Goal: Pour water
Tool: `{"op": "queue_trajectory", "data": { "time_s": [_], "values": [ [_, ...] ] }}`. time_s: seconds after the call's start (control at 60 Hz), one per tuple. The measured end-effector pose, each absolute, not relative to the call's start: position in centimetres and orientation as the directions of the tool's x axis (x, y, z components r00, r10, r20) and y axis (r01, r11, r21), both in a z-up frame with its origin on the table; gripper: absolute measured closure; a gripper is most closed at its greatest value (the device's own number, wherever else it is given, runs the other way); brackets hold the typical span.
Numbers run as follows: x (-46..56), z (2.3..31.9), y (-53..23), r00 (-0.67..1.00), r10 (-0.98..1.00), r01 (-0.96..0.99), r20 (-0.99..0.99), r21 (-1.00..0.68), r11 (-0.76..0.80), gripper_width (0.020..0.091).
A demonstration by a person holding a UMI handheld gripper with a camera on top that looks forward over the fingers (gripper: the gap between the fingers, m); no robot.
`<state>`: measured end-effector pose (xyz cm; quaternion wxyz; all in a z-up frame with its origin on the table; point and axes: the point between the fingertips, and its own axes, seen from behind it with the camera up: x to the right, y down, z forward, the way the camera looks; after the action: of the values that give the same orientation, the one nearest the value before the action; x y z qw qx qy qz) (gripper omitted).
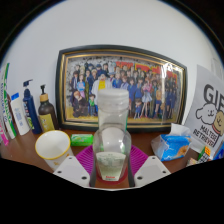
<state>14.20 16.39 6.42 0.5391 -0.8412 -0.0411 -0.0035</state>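
Note:
A clear plastic bottle [111, 125] with a white cap stands upright between my fingers, its lower part holding water. My gripper [111, 166] is shut on it, with the purple pads [86, 160] pressing on both sides of its base. A white cup [52, 147] sits on the wooden table [25, 160], to the left of the fingers and slightly beyond them. The bottle's bottom is hidden below the fingers.
A large framed group photo [150, 85] leans against the wall behind the bottle. Several toiletry bottles [30, 108] stand at the far left. A green packet [82, 140] lies beside the cup. At the right are a blue tissue pack [172, 147] and a white printed sign [208, 115].

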Motion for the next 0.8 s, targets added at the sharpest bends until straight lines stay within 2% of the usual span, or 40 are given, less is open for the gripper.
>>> {"op": "queue_trajectory", "data": {
  "time_s": [0.117, 0.233, 0.267, 0.3, 0.35, 0.4, 0.467, 0.8],
  "values": [
    [14.5, 6.8, 16.6, 0.999, 0.043, 0.028, 0.013, -0.93, -0.366, 0.0652],
    [14.5, 6.7, 16.6, 0.999, 0.046, 0.03, 0.014, -0.93, -0.366, 0.0578],
    [14.6, 6.5, 16.4, 0.999, 0.047, 0.039, 0.023, -0.923, -0.384, 0.0522],
    [14.6, 6.1, 16.1, 0.998, 0.046, 0.047, 0.031, -0.91, -0.412, 0.0434],
    [14.4, 6.0, 15.4, 0.998, 0.048, 0.049, 0.031, -0.898, -0.438, 0.0234],
    [14.5, 6.3, 14.5, 0.999, 0.028, 0.036, 0.026, -0.89, -0.454, 0.0277],
    [14.4, 6.9, 12.6, 0.999, 0.01, 0.036, 0.036, -0.877, -0.478, 0.024],
    [9.0, 13.6, -5.0, 0.995, 0.02, 0.087, 0.094, -0.808, -0.583, 0.0252]
  ]
}}
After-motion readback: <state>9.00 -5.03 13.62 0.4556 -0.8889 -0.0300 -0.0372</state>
